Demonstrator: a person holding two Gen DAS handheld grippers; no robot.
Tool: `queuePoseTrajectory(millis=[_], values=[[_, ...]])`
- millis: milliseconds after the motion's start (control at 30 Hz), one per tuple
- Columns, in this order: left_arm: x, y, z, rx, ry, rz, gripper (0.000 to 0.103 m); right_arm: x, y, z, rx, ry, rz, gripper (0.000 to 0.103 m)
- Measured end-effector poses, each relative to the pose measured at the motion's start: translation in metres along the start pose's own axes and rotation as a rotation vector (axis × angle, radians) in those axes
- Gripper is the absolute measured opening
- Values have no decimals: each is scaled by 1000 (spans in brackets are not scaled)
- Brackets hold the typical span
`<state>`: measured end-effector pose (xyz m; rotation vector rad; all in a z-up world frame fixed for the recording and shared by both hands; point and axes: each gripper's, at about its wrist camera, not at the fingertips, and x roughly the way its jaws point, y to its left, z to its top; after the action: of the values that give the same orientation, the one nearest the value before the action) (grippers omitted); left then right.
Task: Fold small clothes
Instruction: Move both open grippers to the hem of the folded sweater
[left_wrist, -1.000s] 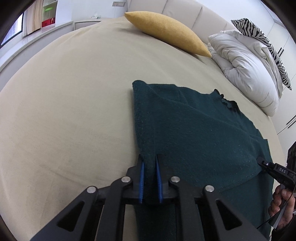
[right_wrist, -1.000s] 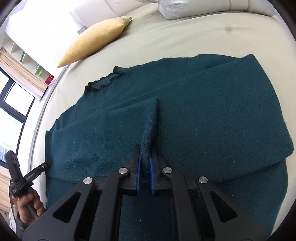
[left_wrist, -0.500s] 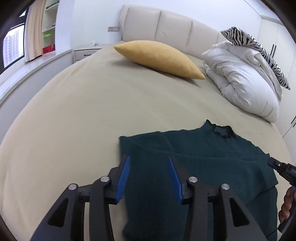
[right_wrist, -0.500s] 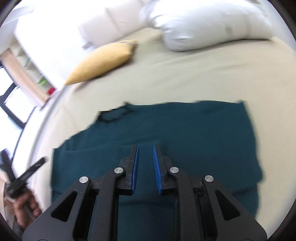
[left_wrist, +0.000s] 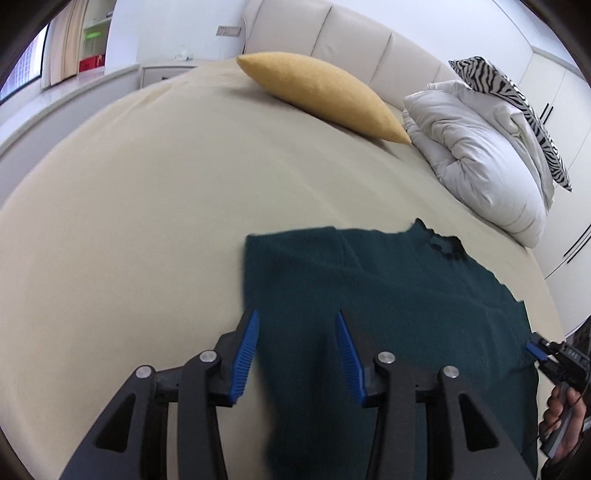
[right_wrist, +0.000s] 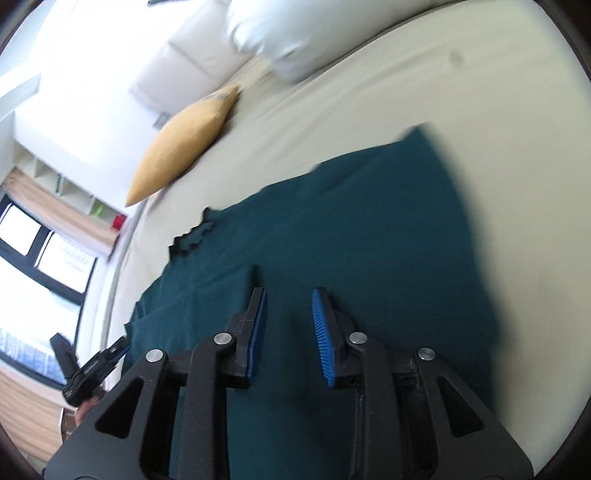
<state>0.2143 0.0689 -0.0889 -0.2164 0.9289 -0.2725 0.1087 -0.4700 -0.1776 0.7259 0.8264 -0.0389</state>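
Teal knit sweater (left_wrist: 388, 314) lay flat, sleeve folded across, dark collar beyond both jaws; left gripper (left_wrist: 295, 354), right gripper (right_wrist: 288, 325) opening, released, empty.

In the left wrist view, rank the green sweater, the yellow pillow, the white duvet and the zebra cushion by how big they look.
1. green sweater, though nearness to the camera inflates it
2. white duvet
3. yellow pillow, looks close to the duvet, so unsure
4. zebra cushion, partly hidden
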Motion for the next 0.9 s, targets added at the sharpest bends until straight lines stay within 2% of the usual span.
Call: queuePoseTrajectory(millis=[33, 67, 100, 167, 267, 367, 467, 633, 767, 900], values=[[-13, 0, -8, 1, -6, -12, 55, -18, -3, -4, -12, -19, -10, 31], [-31, 1, -18, -4, -6, -36, 58, -37, -7, -10, -27, -39, -10, 38], [-41, 2, -25, -8, -6, -49, 60, -52, -9, -16, -35, -53, -12, 52], [-69, 2, -45, -16, -3, -76, 67, -85, -15, -30, -36, -83, -18, 66], [-108, 7, -84, -58, 28, -153, 71, -126, -24, -52, -68, -67, 1, 67], [-131, 8, -120, -68, 90, -186, 71, -154, -37, -80, -87, 1, 12, 67], [-150, 14, -157, -123, 140, -243, 71, -174, -52, -110, -92, 59, 27, 67], [-155, 14, -210, -140, 261, -221, 70, -187, -80, -153, -41, 129, 40, 66], [-156, 22, -237, -214, 308, -272, 68, -200, -93, -170, -6, 137, 65, 65], [-154, 29, -247, -261, 345, -309, 67, -205, -96, -177, -5, 179, 83, 65]])
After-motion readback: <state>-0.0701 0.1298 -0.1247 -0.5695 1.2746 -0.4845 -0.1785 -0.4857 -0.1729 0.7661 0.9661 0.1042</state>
